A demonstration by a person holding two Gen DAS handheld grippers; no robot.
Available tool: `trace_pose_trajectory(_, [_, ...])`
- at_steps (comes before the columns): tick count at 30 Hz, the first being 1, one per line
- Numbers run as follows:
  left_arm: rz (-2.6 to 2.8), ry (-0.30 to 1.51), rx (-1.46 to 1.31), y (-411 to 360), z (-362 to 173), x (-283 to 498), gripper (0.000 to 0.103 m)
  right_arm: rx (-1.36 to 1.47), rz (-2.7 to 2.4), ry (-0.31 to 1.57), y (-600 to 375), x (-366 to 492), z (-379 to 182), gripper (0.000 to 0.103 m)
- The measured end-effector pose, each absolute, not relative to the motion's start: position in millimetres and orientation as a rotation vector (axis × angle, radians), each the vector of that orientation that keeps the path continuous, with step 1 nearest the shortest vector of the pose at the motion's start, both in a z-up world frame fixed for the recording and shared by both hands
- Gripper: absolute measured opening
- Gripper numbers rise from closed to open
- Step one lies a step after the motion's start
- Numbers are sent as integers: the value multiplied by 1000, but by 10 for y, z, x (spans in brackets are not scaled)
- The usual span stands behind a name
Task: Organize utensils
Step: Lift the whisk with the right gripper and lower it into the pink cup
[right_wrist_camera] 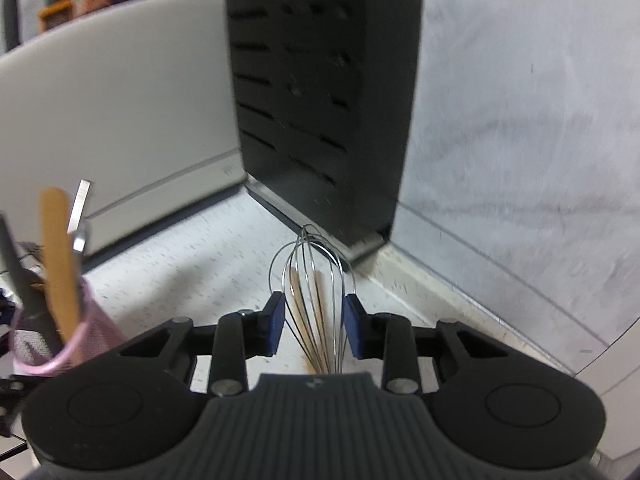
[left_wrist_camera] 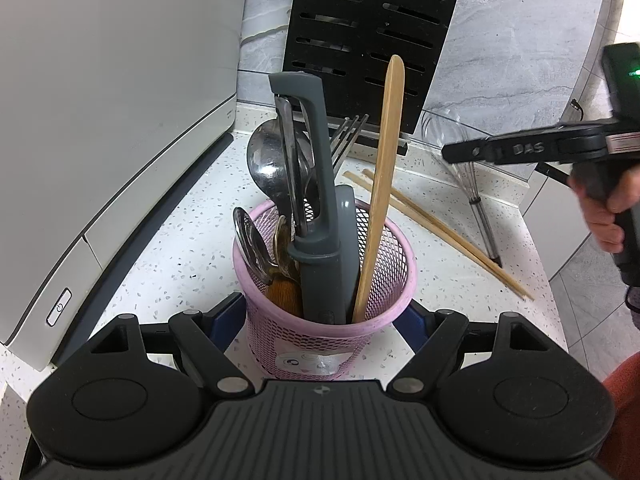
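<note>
counter [left_wrist_camera: 180, 216]: white speckled | on it: pink mesh holder [left_wrist_camera: 320, 320], chopsticks [left_wrist_camera: 440, 232], whisk [left_wrist_camera: 480, 216], black slotted block [left_wrist_camera: 360, 40]

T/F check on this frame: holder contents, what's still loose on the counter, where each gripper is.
1. The pink mesh holder sits between the left gripper fingers. True.
2. The whisk stands in the holder. False: it lies on the counter.
3. The chopsticks lie on the counter beside the whisk. True.
4. The right gripper is clamped shut on the whisk. False: its fingers stand apart, with the whisk wires between them.
5. The wooden spatula lies flat on the counter. False: it stands in the holder.
</note>
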State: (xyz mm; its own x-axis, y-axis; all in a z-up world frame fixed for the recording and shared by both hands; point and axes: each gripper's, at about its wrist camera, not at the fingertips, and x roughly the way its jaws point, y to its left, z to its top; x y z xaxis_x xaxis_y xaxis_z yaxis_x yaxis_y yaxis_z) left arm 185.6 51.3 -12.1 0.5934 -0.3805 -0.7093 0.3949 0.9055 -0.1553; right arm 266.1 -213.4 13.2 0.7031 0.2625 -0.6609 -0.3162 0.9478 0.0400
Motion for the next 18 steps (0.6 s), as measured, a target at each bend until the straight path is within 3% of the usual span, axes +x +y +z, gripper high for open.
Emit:
trace_pose_trajectory(8, [-452,820,20,514,-123,1855,92,-83,371,594,-2008,2384,441,28])
trace_pose_trajectory(9, [-452,819,20,514,-123,1854,92,-80,377,581,-1995,2364,469,14])
trace_pose_trajectory(11, [-451,819,22,517,-121,1854,92,-76,389,554,-1978,2323,522,0])
trace_pose_trajectory(18, [-451,819,26,515,-123,1872,92,-53,432,529,-1927,2277,601,0])
